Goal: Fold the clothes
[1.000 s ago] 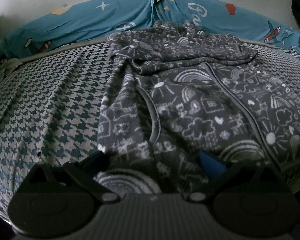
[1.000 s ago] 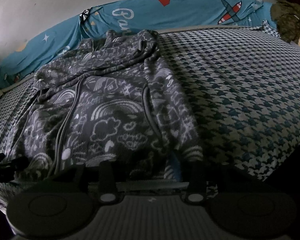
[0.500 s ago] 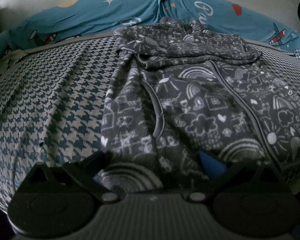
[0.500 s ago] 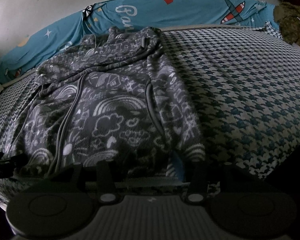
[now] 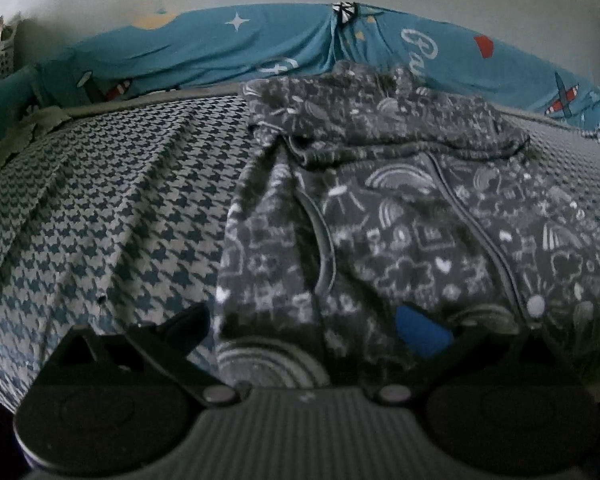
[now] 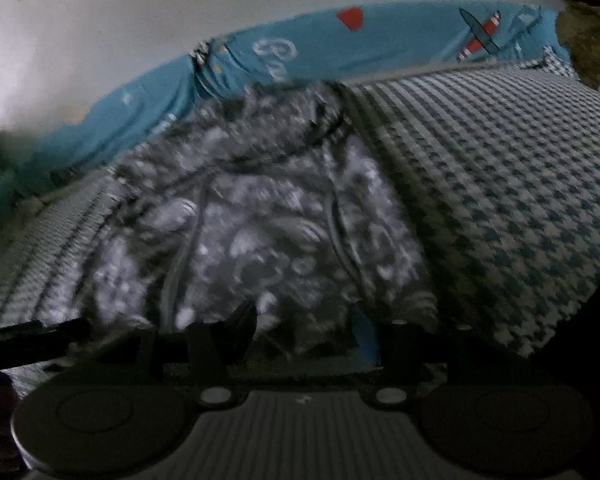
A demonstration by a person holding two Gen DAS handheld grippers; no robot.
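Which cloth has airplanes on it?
The blue cloth along the back: red-striped planes and a star. The grey hoodie shows rainbows and clouds; the bed cover only has checks.

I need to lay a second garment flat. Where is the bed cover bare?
Bare houndstooth cover lies left of the grey hoodie, up to the blue bolster. Another bare stretch lies on its other side. The middle is taken by the hoodie.

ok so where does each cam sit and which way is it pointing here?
Left wrist: on the left gripper, low at the hoodie hem, facing the blue bolster; both fingers show.
Right wrist: on the right gripper, same direction, blurred; its fingers show.
Shared: hoodie, houndstooth bedcover, bolster.
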